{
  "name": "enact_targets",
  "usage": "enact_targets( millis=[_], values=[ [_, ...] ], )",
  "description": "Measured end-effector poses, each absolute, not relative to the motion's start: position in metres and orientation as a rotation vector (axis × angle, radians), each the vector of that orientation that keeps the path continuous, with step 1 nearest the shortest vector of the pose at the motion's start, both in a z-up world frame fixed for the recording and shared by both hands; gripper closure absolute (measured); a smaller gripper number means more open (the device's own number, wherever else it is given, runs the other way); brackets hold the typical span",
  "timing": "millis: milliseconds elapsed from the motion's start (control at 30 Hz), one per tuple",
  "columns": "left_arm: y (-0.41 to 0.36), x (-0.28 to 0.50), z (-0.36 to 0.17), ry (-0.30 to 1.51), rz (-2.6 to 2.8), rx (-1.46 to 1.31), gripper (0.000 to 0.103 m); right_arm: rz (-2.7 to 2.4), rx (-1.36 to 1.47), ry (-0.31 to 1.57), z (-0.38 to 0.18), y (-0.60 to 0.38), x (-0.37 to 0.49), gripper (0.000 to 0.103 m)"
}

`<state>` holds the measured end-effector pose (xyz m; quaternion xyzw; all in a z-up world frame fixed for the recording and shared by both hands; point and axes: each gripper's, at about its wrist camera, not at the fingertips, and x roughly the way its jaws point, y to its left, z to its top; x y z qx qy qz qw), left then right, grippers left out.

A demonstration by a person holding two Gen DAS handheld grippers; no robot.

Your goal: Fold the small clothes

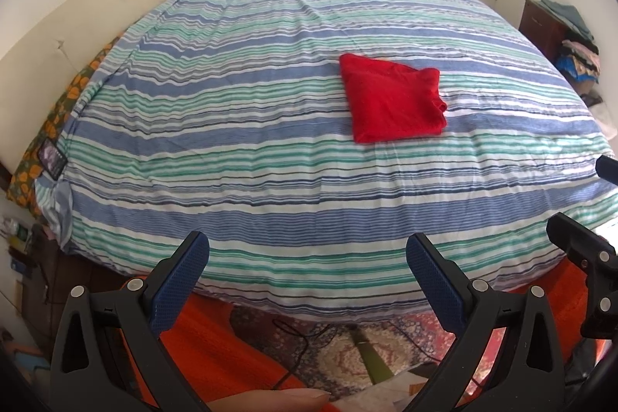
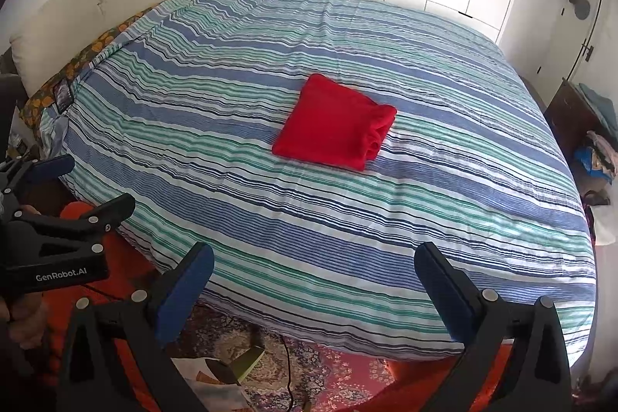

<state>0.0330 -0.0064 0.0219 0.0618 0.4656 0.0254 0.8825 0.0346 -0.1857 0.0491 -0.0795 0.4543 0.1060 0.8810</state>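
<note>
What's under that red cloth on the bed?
The folded red cloth lies flat on the striped bedcover, which shows all around it. What lies directly beneath is covered, though nothing bulges. Both grippers, left and right, are open and away from it.

A small red garment (image 1: pixel 392 101) is seen folded up into a compact, roughly square bundle, laid flat and pretty neat. In the right wrist view (image 2: pixel 334 121) it's turned like a diamond, with 1 corner pointed away. The layered, slightly bunched edges are stacked along its right side, and the top face is left smooth, no print or logo to be made out. What kind of garment it is can't really be told.
</note>
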Motion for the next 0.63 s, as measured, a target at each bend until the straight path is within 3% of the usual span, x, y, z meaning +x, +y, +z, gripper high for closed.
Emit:
enact_targets(
  millis=[633],
  values=[
    [-0.0067, 0.0352, 0.0173, 0.973, 0.061, 0.142, 0.001, 0.219, -0.158, 0.948, 0.0459, -0.1848, 0.0361, 0.001]
  ],
)
